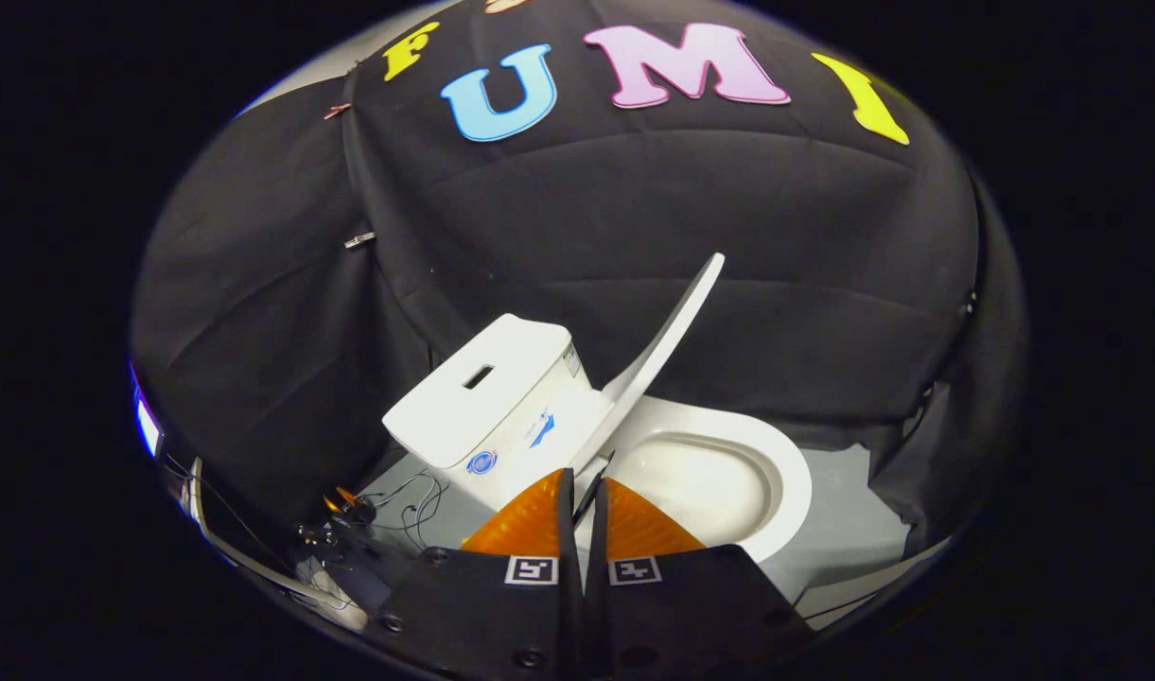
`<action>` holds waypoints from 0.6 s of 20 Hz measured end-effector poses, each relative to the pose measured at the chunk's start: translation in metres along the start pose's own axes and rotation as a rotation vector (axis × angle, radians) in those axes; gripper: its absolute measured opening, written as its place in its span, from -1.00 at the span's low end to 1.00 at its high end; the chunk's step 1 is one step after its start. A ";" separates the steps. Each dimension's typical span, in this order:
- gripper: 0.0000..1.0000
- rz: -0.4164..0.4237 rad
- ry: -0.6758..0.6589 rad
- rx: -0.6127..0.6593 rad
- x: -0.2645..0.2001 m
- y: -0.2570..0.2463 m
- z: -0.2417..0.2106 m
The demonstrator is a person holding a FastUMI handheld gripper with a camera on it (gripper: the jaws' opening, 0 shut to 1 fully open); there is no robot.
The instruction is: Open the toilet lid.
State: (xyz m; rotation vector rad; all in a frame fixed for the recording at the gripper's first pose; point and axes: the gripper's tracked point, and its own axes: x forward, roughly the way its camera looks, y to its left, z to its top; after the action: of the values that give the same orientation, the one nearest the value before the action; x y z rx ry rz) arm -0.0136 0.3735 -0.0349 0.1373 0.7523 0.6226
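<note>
Your fingers (582, 487) are clenched with nothing between them. The lid (667, 345) stands raised just beyond them, leaning toward the tank (487, 397). If it isn't past balance, it may drop back onto the bowl (785, 473).

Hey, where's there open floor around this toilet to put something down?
Bare floor lies right of the bowl, up to the black cloth. Left of the tank, cables crowd the floor. The gripper, fingers nearly together, sits by the raised lid.
</note>
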 end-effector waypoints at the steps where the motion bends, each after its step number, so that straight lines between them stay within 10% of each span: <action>1: -0.90 -0.003 -0.020 -0.027 0.002 0.011 0.005; 12: -0.90 0.039 -0.173 -0.287 0.042 0.129 0.052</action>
State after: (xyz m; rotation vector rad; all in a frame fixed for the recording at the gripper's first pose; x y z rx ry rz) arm -0.0173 0.5077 0.0208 -0.0584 0.4879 0.7391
